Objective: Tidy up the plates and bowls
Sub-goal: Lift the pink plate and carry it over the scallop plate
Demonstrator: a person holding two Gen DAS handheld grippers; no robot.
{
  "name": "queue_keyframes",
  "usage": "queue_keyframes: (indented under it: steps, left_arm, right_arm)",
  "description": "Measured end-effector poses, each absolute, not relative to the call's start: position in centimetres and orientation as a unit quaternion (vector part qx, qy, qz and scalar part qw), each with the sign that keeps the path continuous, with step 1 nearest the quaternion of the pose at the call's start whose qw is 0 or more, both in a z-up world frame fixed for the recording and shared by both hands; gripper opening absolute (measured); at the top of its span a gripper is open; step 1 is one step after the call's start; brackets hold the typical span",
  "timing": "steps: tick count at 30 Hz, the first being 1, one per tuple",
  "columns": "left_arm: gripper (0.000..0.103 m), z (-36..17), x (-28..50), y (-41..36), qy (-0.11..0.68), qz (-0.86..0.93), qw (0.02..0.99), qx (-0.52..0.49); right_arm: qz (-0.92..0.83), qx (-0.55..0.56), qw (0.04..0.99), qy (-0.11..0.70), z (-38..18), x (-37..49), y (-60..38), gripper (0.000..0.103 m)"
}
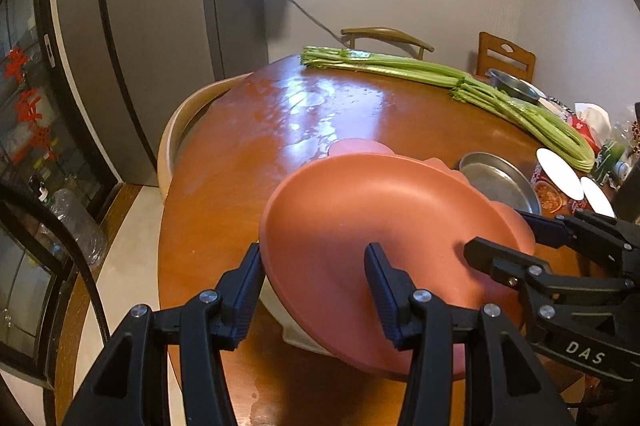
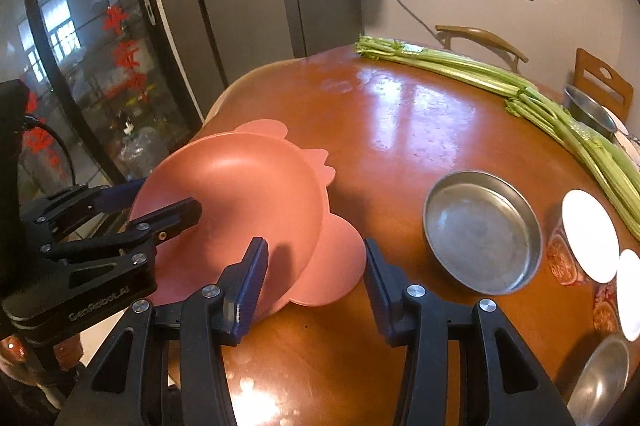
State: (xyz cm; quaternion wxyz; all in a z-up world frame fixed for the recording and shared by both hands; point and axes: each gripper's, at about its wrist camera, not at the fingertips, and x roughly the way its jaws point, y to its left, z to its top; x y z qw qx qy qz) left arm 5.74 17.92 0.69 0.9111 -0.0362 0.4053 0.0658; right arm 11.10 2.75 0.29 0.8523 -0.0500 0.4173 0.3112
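Observation:
A round pink plate (image 1: 380, 210) (image 2: 240, 186) hangs tilted just above the wooden table (image 2: 400, 114), held by both grippers. My left gripper (image 1: 313, 250) (image 2: 170, 194) is shut on its left rim, one finger inside the plate and one beneath it. On the opposite rim my right gripper (image 2: 314, 242) (image 1: 496, 232) is shut in the same way. Under the tilted plate a flat pink plate with a scalloped edge (image 2: 340, 266) (image 1: 356, 146) lies on the table. A shallow steel dish (image 2: 480, 234) (image 1: 496, 182) sits to the right.
Long celery stalks (image 2: 560, 106) lie across the far side of the table. White-lidded cups (image 2: 588, 234), a steel bowl (image 2: 592, 110) and another steel dish (image 2: 604, 378) crowd the right edge. Chairs stand around the table, and a fridge (image 1: 140, 46) is on the left.

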Motion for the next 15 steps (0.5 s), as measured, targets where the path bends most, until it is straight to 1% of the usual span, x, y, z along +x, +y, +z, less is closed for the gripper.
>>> queue_keyframes:
  steps: [15]
  left_arm:
    - [0.050, -1.4, 6.8, 18.7, 0.431, 0.075, 0.899, -0.023]
  right_arm:
    - [0.310, -0.066, 0.837, 0.446, -2.7, 12.9, 5.0, 0.050]
